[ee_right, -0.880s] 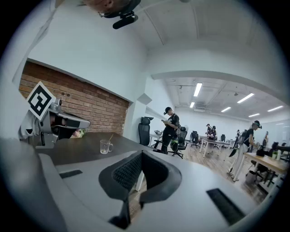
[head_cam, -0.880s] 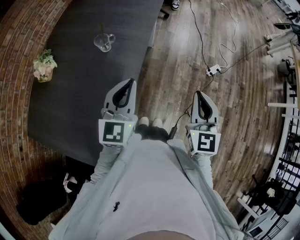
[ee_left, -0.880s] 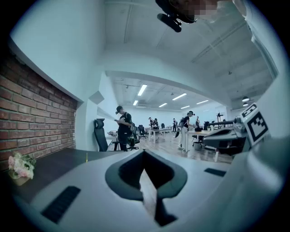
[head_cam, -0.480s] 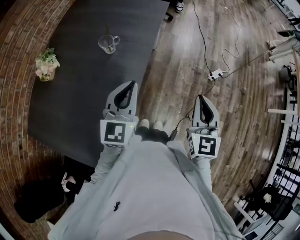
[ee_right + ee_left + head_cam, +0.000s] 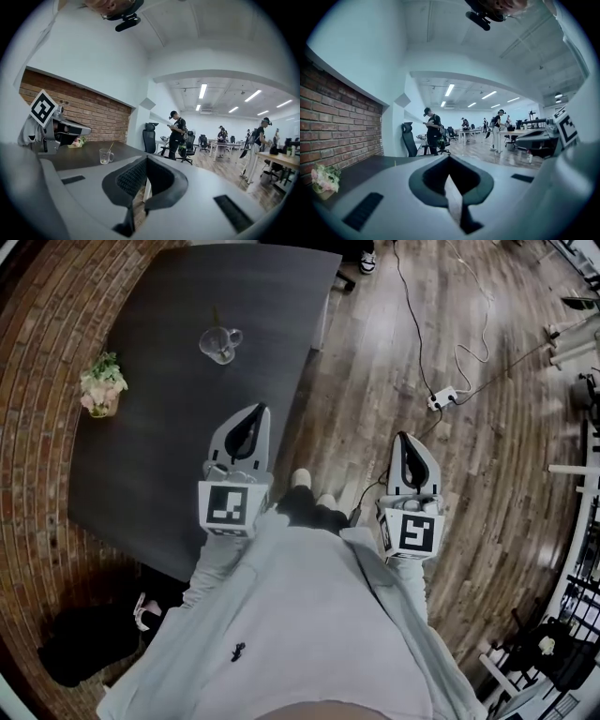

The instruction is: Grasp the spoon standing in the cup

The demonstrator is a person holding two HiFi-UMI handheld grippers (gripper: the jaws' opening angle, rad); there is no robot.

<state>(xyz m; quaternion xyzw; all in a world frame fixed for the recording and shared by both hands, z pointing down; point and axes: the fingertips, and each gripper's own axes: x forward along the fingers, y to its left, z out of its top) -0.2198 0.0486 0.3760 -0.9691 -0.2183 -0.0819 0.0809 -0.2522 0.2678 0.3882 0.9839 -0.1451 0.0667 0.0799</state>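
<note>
A clear glass cup [image 5: 219, 342] stands on the far part of the dark table [image 5: 169, 465], with a thin spoon [image 5: 214, 320] leaning in it. The right gripper view shows the cup [image 5: 106, 156] and spoon [image 5: 110, 148] small and far ahead to the left. My left gripper [image 5: 259, 410] hovers over the table's near right side, well short of the cup, jaws shut and empty. My right gripper [image 5: 403, 437] hangs over the wooden floor, right of the table, also shut on nothing. The cup is hidden in the left gripper view, where the left gripper [image 5: 449, 161] fills the foreground.
A small pot of flowers [image 5: 102, 388] sits at the table's left edge by the brick wall [image 5: 37, 427]. Cables and a power strip [image 5: 445, 397] lie on the floor. A black office chair [image 5: 149, 138] and several people stand beyond the table.
The table and cup have slid lower and slightly right in the head view as the person moves closer. Both grippers keep their pose and stay shut.
</note>
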